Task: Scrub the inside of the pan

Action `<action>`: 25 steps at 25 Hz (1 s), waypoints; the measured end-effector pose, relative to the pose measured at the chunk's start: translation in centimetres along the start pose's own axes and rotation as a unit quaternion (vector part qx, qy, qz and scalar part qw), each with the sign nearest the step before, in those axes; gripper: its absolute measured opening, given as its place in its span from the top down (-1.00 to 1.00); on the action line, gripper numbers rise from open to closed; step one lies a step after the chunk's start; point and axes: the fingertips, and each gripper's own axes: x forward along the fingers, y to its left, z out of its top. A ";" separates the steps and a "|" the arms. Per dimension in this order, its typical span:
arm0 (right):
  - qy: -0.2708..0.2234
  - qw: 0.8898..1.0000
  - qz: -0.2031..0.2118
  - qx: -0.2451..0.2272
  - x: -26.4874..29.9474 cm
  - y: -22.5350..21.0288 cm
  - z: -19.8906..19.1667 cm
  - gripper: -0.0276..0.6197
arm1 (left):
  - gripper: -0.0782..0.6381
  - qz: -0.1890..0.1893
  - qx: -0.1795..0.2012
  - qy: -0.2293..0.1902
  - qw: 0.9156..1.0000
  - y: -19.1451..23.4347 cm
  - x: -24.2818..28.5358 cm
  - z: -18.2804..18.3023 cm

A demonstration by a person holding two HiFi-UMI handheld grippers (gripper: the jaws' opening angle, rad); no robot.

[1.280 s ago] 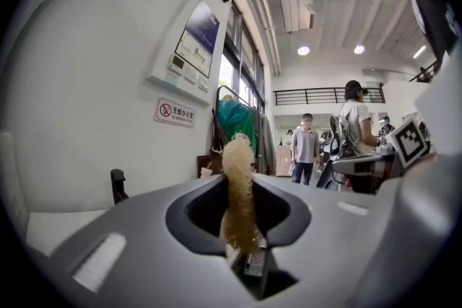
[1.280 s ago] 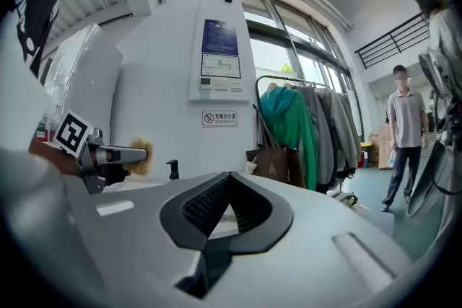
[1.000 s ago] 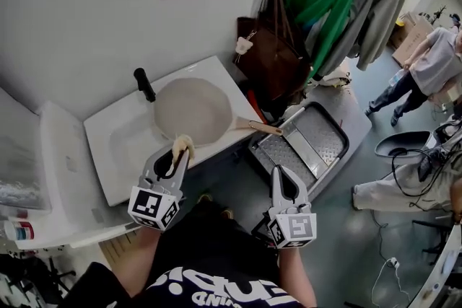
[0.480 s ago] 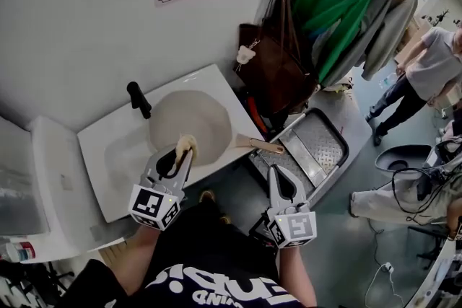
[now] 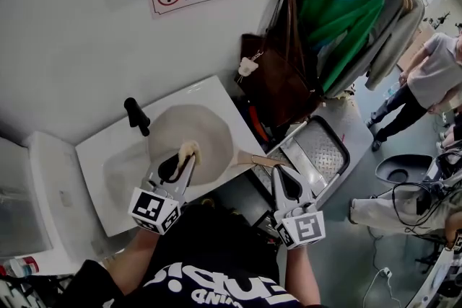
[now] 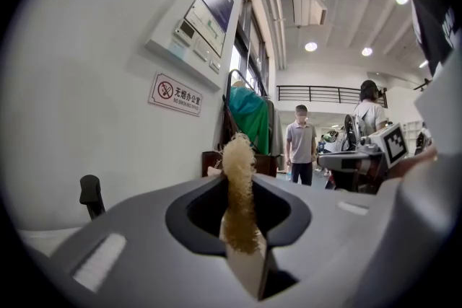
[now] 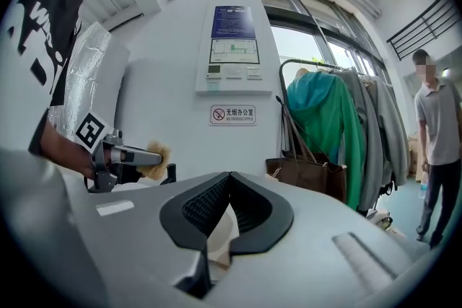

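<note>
Nearest, the left tool (image 5: 180, 164) is clamped on a tan scrubber (image 5: 188, 149), held over the near rim of the pan (image 5: 195, 128), with open pan surface ahead of it. The right tool (image 5: 279, 173) is clenched on nothing, just short of the wooden handle (image 5: 261, 159), which juts past the front edge of the sink (image 5: 101, 155). Farther on, the pan lies in the sink beside a black tap (image 5: 136, 115), close under the wall (image 5: 86, 47).
</note>
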 end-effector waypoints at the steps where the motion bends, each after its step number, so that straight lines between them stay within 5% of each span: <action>1: -0.001 1.000 0.005 -0.002 0.2 -0.2 0.2 0.89 | 0.60 0.002 -0.004 0.002 1.000 0.0 0.1 0.0; 6: -0.006 0.999 0.034 -0.012 1.2 -1.2 1.0 0.88 | 0.60 0.013 -0.008 0.005 1.000 -0.1 1.3 0.0; 11: 0.000 0.996 0.080 -0.029 2.0 -1.3 1.2 0.43 | 0.60 0.029 -0.013 0.006 0.999 -0.3 1.9 -0.2; 15: 0.029 0.991 0.111 -0.062 3.2 -1.6 0.2 0.42 | 0.60 0.035 -0.011 0.003 0.999 -0.3 2.5 -0.1; 20: 0.097 0.973 0.174 -0.119 4.9 -1.4 -4.7 0.42 | 0.60 0.042 -0.013 0.004 0.999 -0.1 3.0 -0.5; 25: 0.178 0.952 0.219 -0.120 6.8 -0.7 -11.7 0.42 | 0.60 0.048 -0.014 0.008 0.999 0.3 3.0 -0.8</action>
